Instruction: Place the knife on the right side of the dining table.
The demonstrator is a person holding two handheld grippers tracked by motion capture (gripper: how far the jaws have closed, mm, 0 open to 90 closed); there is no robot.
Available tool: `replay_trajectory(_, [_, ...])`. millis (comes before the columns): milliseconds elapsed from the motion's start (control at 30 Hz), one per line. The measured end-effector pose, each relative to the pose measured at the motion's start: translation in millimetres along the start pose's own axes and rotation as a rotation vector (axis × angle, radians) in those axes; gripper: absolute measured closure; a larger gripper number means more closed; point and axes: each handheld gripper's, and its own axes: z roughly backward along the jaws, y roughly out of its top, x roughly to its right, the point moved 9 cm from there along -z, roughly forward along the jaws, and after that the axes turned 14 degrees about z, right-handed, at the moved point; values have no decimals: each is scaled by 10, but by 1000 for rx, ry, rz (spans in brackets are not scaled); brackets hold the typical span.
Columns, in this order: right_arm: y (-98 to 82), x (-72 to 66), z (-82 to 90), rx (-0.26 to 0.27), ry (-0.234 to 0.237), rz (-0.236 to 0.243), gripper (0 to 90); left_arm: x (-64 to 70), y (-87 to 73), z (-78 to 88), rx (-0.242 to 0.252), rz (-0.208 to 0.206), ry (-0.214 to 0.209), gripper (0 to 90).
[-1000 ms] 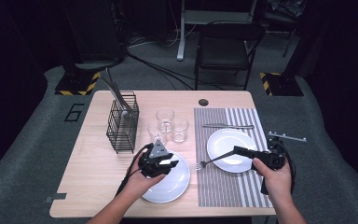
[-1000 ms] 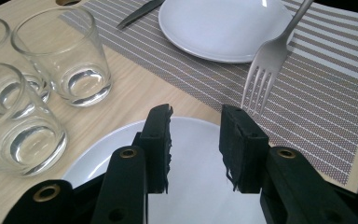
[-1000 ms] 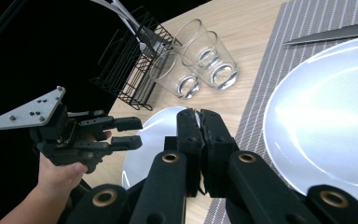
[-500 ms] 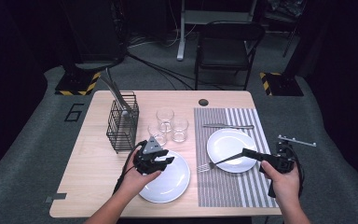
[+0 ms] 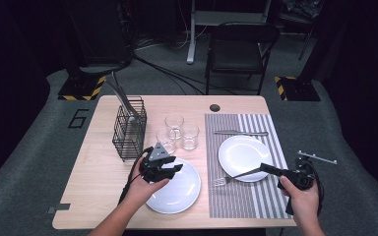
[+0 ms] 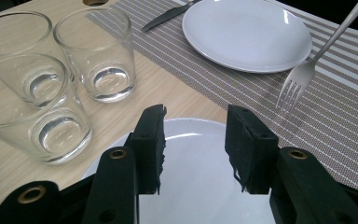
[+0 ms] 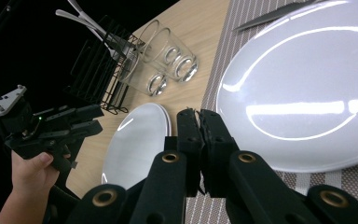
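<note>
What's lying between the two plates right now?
In the high view, the fork held by the right gripper sits over the striped placemat between them.

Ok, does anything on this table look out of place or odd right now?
One thing: the plate under the left gripper sits on bare wood, off the striped placemat where the other plate lies. The fork is in the right gripper, raised at a slant. Nothing looks spilled or broken.

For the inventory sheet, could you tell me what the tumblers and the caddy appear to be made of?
The three tumblers look like clear glass: see-through walls, thick shiny bases. The caddy looks like black-coated metal wire: thin dark bars in an open grid.
</note>
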Motion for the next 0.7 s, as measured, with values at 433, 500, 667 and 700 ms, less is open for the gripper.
replay_trajectory(433, [-243, 163, -6, -17, -7, -52, 873, -40, -12, -25, -6, 25, 6, 500])
replay_trajectory(500, [-263, 171, -8, -21, -9, -63, 873, -44, -12, -24, -7, 23, 8, 496])
replay_trajectory(667, [-315, 219, -7, -21, -9, -76, 873, -54, -13, -23, -8, 25, 11, 493])
replay_trajectory(700, [-327, 232, -5, -21, -7, -86, 873, -55, -12, -23, -8, 24, 10, 492])
